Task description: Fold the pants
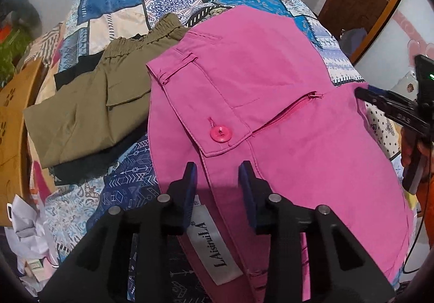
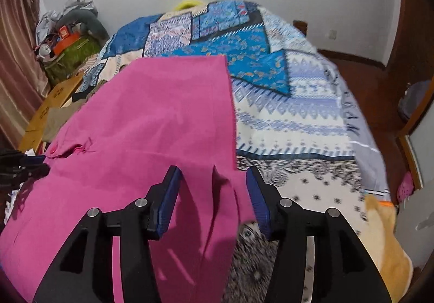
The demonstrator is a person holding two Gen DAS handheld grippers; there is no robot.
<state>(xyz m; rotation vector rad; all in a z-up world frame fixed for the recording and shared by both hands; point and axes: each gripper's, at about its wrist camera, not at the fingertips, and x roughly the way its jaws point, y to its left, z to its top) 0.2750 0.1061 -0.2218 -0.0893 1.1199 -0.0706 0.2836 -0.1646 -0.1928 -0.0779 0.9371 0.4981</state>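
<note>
With both my left gripper [image 1: 217,176] and right gripper [image 2: 213,182] parted and empty, I should pinch the pink pants [image 1: 271,113] squarely at their edges.

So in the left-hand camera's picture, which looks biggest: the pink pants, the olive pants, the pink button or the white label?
1. pink pants
2. olive pants
3. white label, though it sits nearest the camera, which flatters it
4. pink button

Both grippers, left [image 1: 217,176] and right [image 2: 213,180], have black linkage frames with round silver pins and ribbed blue fingers [image 1: 190,189]. The right one's side bears raised letters and a green light.
</note>
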